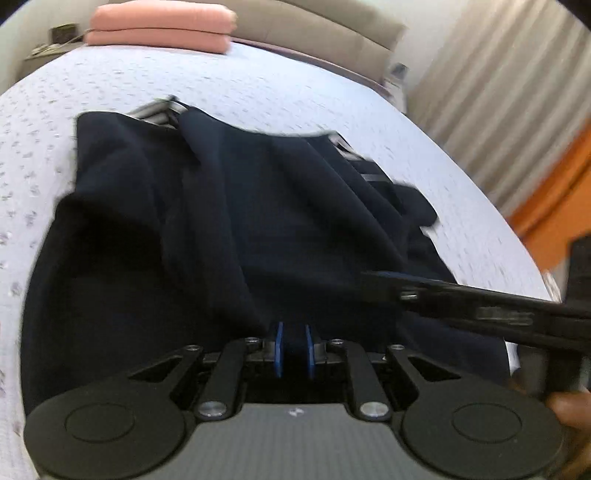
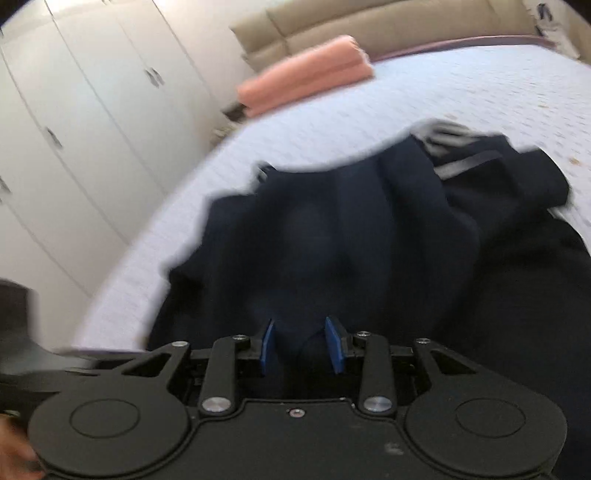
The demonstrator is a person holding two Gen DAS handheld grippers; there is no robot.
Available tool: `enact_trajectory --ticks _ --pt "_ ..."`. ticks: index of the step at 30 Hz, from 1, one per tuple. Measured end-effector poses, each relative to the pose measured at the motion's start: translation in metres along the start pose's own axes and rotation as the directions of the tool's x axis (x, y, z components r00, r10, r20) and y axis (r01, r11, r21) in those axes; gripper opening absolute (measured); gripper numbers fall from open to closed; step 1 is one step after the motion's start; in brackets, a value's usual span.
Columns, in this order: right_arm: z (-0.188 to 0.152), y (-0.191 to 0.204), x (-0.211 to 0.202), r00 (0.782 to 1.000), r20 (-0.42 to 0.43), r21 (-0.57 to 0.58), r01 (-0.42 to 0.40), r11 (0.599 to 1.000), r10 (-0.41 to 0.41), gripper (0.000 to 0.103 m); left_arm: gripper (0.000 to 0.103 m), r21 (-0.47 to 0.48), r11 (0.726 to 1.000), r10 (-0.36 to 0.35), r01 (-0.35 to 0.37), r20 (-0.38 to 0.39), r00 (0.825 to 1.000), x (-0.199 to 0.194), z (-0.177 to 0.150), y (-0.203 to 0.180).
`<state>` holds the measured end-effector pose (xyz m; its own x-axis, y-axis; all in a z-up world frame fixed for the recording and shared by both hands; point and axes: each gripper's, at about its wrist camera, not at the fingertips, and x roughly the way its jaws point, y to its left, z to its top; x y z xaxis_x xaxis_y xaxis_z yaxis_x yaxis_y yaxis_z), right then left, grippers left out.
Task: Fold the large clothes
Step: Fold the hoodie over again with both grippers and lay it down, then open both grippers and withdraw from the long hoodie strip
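A large dark navy garment lies crumpled on a bed with a pale dotted sheet. Grey striped trim shows at its far edge. In the left wrist view my left gripper is shut on a fold of the near edge, its blue pads close together. My right gripper's black fingers reach in from the right onto the same edge. In the right wrist view the right gripper grips a thicker bunch of the navy garment, pads further apart with cloth filling the gap.
Folded pink cloth is stacked at the bed's far end, in front of a beige padded headboard. White wardrobe doors stand left of the bed. A striped curtain and an orange surface are on the right.
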<state>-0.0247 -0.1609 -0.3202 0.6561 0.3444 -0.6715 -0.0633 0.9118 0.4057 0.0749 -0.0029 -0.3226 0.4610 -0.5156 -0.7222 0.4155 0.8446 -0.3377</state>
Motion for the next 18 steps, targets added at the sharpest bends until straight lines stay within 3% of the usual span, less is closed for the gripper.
enact_trajectory --ticks 1,5,7,9,13,18 --pt "-0.007 -0.003 0.004 1.0 -0.02 0.02 0.02 1.0 -0.02 0.04 0.015 0.026 1.0 0.011 -0.011 -0.003 1.0 -0.001 -0.008 -0.004" --pt "-0.014 -0.02 -0.036 0.996 0.067 0.195 -0.071 0.978 0.059 0.04 0.015 0.048 0.999 0.023 -0.025 0.042 0.999 -0.028 -0.04 -0.004" --pt "-0.023 -0.016 -0.081 0.991 0.134 0.206 -0.053 0.977 0.026 0.051 0.016 0.039 0.999 0.02 -0.023 0.08 0.997 -0.061 -0.058 0.002" --pt "-0.038 -0.012 -0.123 0.984 0.175 0.191 -0.012 0.982 -0.022 0.08 0.019 0.038 0.999 0.03 -0.035 0.111 0.993 -0.09 -0.073 0.004" --pt "-0.072 -0.022 -0.191 0.976 0.159 0.152 0.123 0.981 -0.147 0.08 0.028 0.004 0.996 0.092 -0.093 0.06 0.994 -0.142 -0.103 0.014" --pt "-0.109 -0.063 -0.218 0.942 0.09 0.178 0.303 0.936 -0.322 0.081 0.042 -0.016 0.994 0.104 -0.104 0.003 0.995 -0.166 -0.141 0.03"
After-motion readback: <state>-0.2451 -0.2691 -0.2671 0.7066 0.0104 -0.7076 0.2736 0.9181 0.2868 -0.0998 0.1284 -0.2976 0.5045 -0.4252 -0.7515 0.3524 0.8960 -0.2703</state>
